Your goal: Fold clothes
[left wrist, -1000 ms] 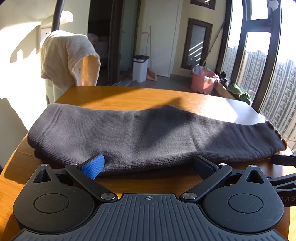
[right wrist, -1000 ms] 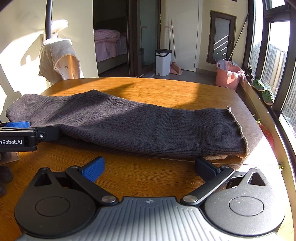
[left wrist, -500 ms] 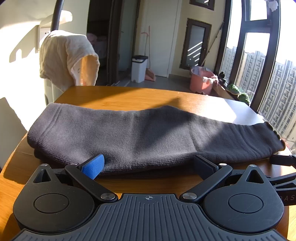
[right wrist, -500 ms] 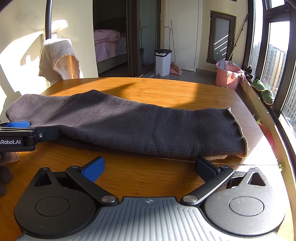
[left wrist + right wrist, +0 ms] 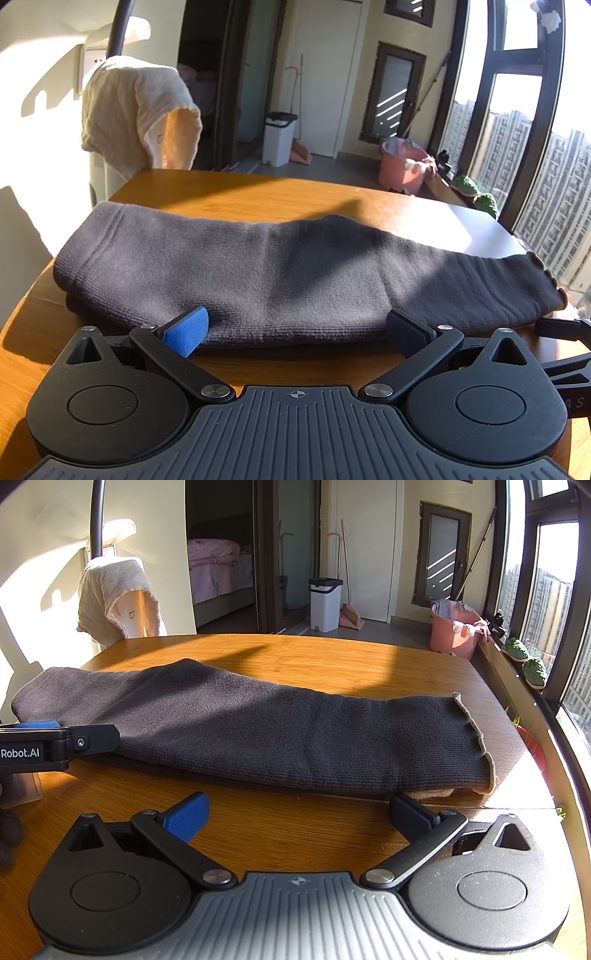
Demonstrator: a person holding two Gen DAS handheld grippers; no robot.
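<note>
A dark grey knitted garment (image 5: 280, 273) lies folded into a long strip across the wooden table (image 5: 258, 195); it also shows in the right wrist view (image 5: 280, 734). My left gripper (image 5: 297, 326) is open, its fingers at the strip's near edge, holding nothing. My right gripper (image 5: 299, 814) is open and empty, a little short of the strip's near edge toward its frilled right end (image 5: 476, 738). The left gripper's side shows at the far left of the right wrist view (image 5: 59, 744).
A cream towel (image 5: 136, 114) hangs on a chair behind the table's far left corner. Beyond the table are a white bin (image 5: 325, 603), a pink bucket (image 5: 454, 631) and a window sill with plants (image 5: 528, 664). The table's right edge lies near the window.
</note>
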